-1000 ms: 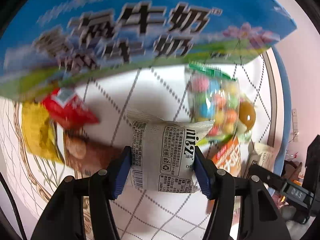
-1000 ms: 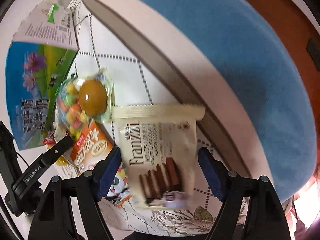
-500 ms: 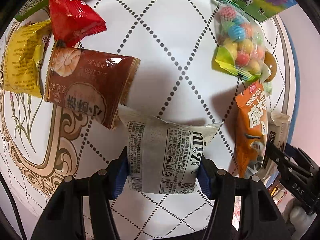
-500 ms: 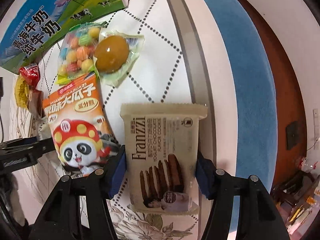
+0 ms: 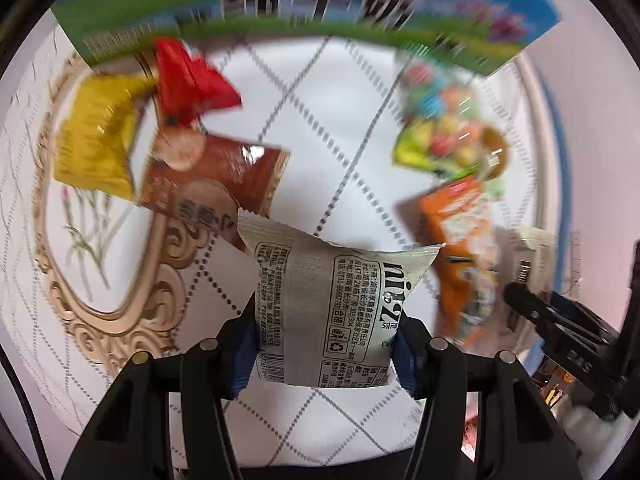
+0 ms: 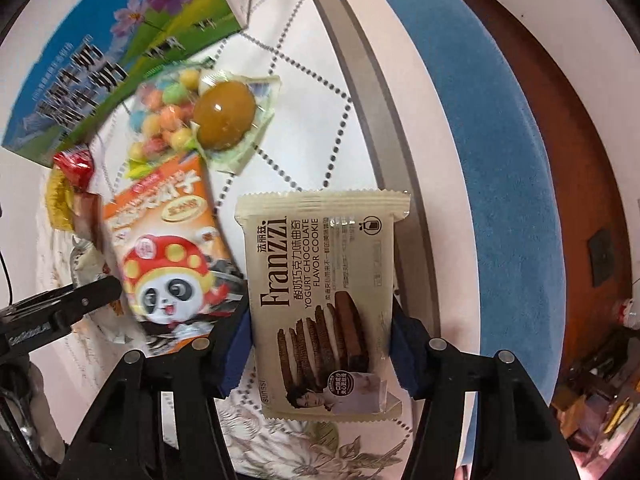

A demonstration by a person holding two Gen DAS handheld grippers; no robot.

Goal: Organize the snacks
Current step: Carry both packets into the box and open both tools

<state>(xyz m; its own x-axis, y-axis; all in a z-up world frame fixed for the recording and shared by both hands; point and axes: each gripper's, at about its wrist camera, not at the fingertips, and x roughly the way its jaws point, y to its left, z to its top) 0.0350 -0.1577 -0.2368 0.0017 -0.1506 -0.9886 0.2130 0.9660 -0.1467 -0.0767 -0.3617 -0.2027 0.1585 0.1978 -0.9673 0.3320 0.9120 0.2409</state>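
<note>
My left gripper (image 5: pixel 324 354) is shut on a grey-white snack packet (image 5: pixel 336 304) and holds it above the white tablecloth (image 5: pixel 320 128). My right gripper (image 6: pixel 322 356) is shut on a cream Franzzi cookie packet (image 6: pixel 320 280) near the table's right edge. On the cloth lie a brown packet (image 5: pixel 216 184), a red packet (image 5: pixel 188 80), a yellow packet (image 5: pixel 96 144), a bag of coloured candy balls (image 6: pixel 168 120), a wrapped brown egg (image 6: pixel 224 116) and an orange panda packet (image 6: pixel 168 248).
A blue and green milk carton box (image 6: pixel 100 60) stands at the far side of the table; it also shows in the left wrist view (image 5: pixel 320 4). A blue rim (image 6: pixel 500 160) runs past the table's right edge. The other gripper shows at each view's side (image 5: pixel 568 344).
The left gripper with its packet has pulled back and tilted, so the milk box shows again at the top. The right gripper still holds the cookie packet, moved slightly closer to the snacks.
</note>
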